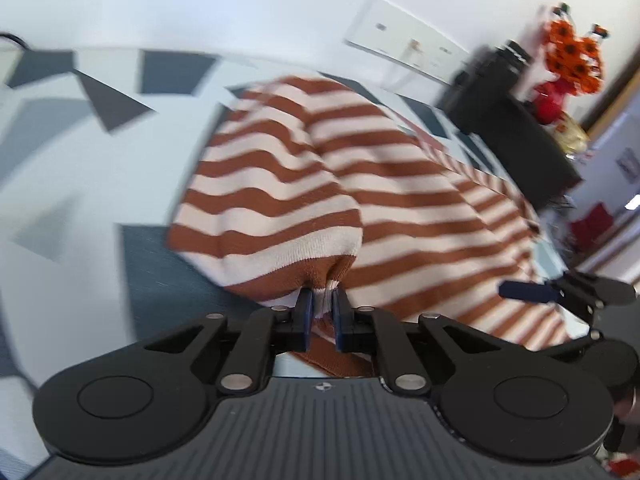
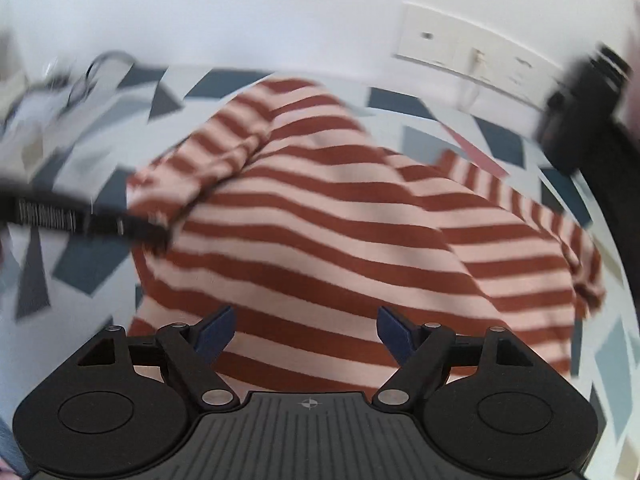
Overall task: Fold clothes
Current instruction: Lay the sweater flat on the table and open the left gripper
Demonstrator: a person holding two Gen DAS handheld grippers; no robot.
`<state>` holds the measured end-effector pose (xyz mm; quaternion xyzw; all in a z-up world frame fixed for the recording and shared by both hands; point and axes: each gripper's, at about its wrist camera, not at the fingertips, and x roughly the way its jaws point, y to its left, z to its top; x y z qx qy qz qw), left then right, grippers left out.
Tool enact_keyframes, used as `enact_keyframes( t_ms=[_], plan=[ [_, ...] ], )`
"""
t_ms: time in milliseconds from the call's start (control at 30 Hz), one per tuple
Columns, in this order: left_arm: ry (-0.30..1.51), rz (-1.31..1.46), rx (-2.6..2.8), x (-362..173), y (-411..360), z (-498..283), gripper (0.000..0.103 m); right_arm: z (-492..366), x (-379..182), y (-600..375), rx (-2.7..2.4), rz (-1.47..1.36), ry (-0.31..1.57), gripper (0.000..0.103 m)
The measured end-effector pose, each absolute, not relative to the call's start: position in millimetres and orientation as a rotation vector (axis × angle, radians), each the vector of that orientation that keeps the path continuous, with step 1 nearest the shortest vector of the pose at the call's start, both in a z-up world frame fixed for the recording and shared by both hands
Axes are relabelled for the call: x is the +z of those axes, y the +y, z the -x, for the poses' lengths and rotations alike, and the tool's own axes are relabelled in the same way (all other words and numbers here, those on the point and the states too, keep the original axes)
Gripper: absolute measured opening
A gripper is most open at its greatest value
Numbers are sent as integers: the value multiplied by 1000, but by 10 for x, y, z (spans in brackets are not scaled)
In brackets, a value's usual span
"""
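The brown-and-cream striped knit sweater [image 1: 400, 208] lay spread on the desk w/ the blue-grey patterned cloth [image 1: 80, 160]. The left gripper [image 1: 322, 312] had its jaws pinched on the sweater's cuff, prob. to fold it over. The right gripper [image 2: 306, 330] hung above the sweater, jaws wide, holding nothing.

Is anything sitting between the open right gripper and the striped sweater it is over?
Nothing visible does. The right gripper is open directly above the striped sweater, with only bare fabric between its pads. The left gripper is already shut on a sleeve cuff at the sweater's edge.
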<state>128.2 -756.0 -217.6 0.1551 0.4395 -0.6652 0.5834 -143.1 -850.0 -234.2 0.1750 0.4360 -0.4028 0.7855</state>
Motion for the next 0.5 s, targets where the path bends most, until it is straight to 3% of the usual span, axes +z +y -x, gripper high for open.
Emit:
enact_keyframes(
  t_ms=[400,500],
  plan=[
    [653,-118,-1355,-1143,-7427,-1962,10,1557,-2512,-8785,-918,-574,912,75],
    [708,-142,-1325,-1256,-7502,-2005,10,1515,-2495,-8797,-916,-578,902,75]
  ],
)
